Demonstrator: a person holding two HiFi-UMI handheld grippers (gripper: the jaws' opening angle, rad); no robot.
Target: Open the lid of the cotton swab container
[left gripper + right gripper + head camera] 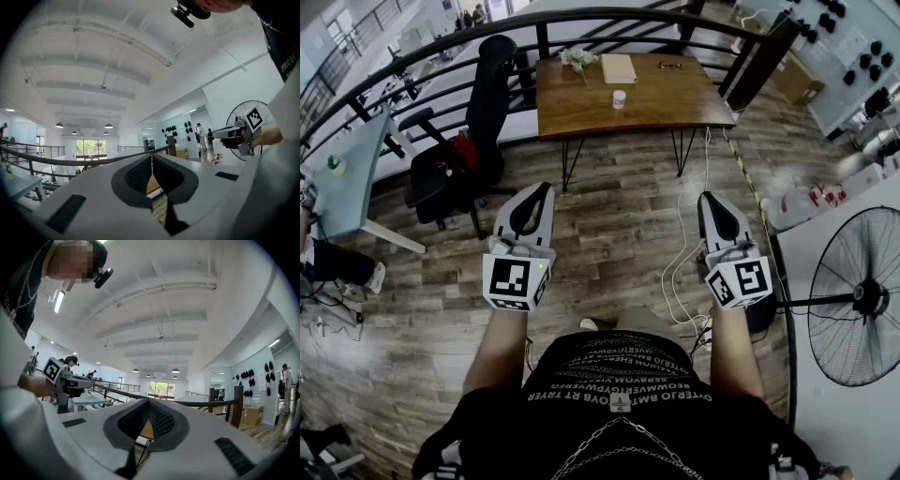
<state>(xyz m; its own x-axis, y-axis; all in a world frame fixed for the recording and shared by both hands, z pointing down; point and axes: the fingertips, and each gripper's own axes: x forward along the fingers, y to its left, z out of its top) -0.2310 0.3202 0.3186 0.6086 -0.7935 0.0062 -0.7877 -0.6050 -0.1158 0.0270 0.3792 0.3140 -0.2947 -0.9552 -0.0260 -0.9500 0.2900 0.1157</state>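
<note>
The cotton swab container (619, 98) is a small white cylinder with a pale pink band. It stands near the middle of the wooden table (675, 103), far ahead of me. My left gripper (546, 188) and right gripper (704, 197) are held side by side over the floor, well short of the table, pointing toward it. Both are shut with nothing between the jaws. In the left gripper view the left gripper (151, 157) has its dark pads meeting, and the right gripper (236, 133) shows off to the side. In the right gripper view the right gripper (148, 401) is likewise closed and empty.
On the table lie a pale notebook (618, 67) and a small bunch of flowers (578, 58). A black office chair (478, 141) stands left of the table, and a black railing (581, 19) runs behind it. A standing fan (858, 300) is at my right. White cables (684, 262) trail on the wood floor.
</note>
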